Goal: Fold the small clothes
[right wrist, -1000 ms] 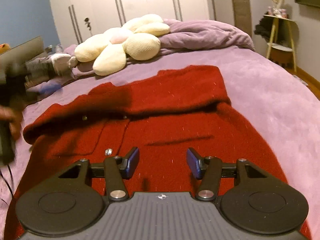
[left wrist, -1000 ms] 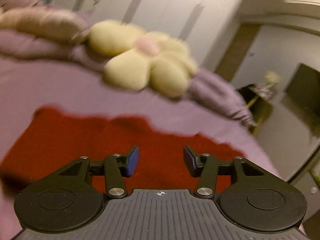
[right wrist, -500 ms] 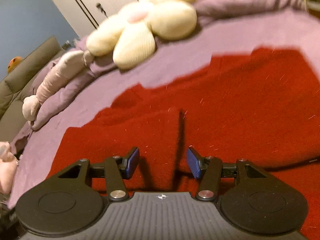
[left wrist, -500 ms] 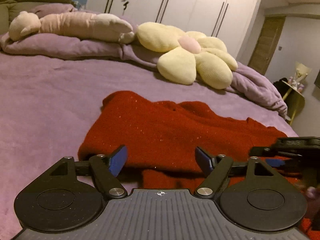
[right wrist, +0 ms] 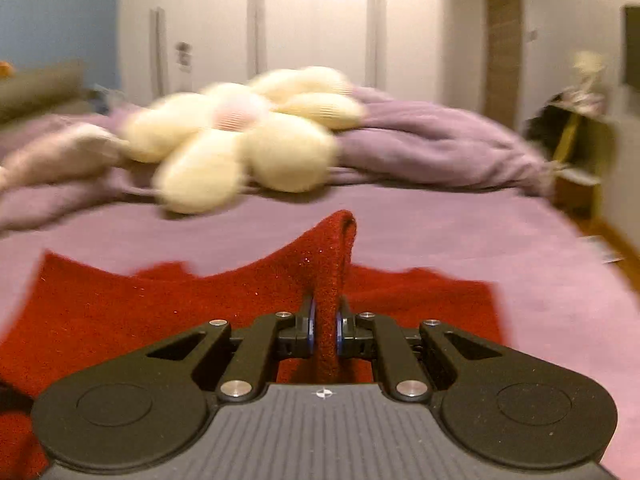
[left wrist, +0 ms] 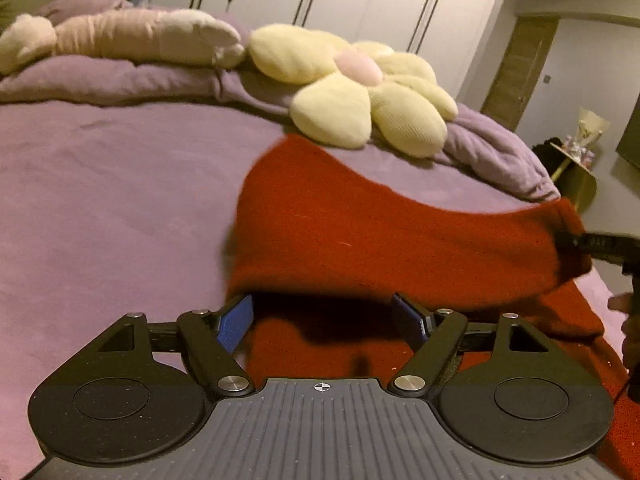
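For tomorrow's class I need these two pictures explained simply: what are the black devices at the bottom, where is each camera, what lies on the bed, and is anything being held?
No robot here: a person carries a two-finger gripper in each hand, with a camera on each looking along its fingers. One picture is from the left gripper, whose jaws stand open over the red knitted garment, gripping nothing. The other is from the right gripper, which has just closed and now pinches a raised fold of that garment. It lies on a purple bed cover. Farther back are a cream flower-shaped cushion and a long pale plush toy.
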A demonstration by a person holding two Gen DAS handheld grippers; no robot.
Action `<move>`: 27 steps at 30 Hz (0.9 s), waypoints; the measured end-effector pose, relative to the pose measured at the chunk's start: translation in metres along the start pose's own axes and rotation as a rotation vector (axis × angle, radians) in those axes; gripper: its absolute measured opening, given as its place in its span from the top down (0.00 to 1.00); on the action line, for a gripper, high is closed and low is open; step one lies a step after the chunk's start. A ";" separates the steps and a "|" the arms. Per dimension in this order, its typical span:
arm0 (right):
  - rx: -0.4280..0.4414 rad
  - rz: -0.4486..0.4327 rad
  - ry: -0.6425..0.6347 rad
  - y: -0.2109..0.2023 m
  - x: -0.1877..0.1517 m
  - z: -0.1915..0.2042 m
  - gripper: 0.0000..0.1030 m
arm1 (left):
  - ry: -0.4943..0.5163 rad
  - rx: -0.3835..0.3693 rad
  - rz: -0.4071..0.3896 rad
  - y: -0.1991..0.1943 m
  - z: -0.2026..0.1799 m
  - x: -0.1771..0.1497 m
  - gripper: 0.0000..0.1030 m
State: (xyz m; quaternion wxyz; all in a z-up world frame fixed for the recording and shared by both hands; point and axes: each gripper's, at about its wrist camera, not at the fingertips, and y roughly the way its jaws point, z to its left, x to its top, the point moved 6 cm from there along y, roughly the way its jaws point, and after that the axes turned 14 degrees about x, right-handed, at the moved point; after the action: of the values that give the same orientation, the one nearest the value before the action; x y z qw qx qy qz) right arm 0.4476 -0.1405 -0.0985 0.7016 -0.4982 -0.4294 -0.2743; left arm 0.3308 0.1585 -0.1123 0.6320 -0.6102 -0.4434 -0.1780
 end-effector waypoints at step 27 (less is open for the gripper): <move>-0.079 0.109 0.189 0.012 -0.044 -0.092 0.92 | 0.093 -0.018 0.079 0.023 -0.031 -0.003 0.20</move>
State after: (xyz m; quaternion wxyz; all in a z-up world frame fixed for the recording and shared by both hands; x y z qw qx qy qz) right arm 0.4669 -0.2242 -0.1554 0.7326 -0.5200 -0.3225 -0.2981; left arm 0.3575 0.1327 -0.1248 0.6528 -0.6240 -0.3875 -0.1851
